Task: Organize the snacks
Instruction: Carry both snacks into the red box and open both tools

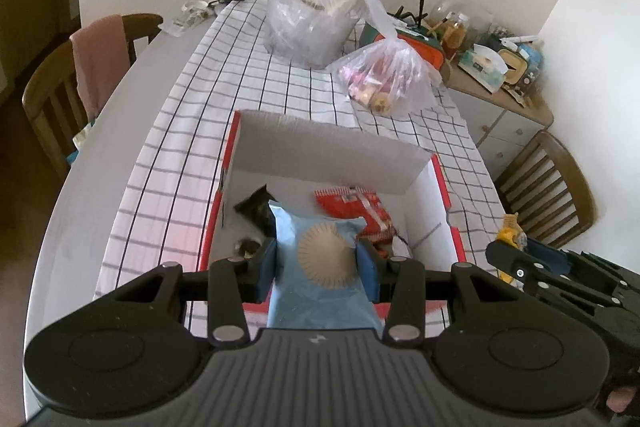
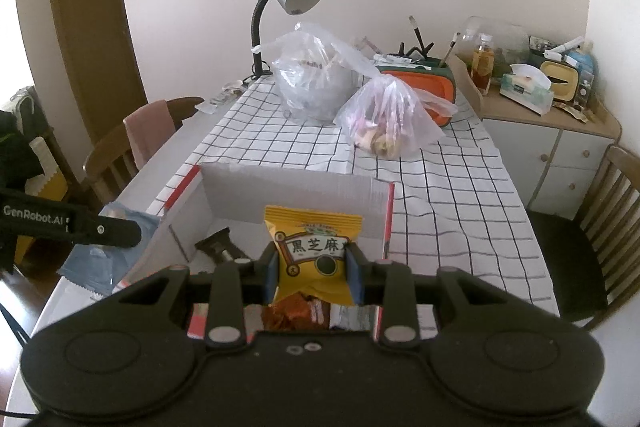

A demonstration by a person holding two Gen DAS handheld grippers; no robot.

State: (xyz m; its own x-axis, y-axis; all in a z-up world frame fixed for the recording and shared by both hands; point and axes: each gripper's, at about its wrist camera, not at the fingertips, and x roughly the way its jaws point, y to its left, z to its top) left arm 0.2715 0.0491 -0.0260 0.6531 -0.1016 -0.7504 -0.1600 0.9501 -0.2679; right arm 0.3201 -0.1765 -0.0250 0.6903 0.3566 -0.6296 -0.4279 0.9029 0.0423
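Packets are being held over the open box [image 1: 438, 195]: blue packet [image 1: 320, 267] clamped upright in the left gripper [image 1: 318, 267], yellow packet [image 2: 314, 251] pinched in the right gripper [image 2: 314, 269], box lying just ahead and below both.

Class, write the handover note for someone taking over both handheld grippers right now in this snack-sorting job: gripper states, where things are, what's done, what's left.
Left gripper: shut on a light blue packet, held above the near end of the red-and-white box.
Right gripper: shut on a yellow sesame packet, also over the box.
In the box: a red packet and dark packets.
On the checked cloth beyond: two tied plastic bags, a large one and a small one.
Done: some snacks are in the box.
Left: place both held packets; probably deal with the bags.
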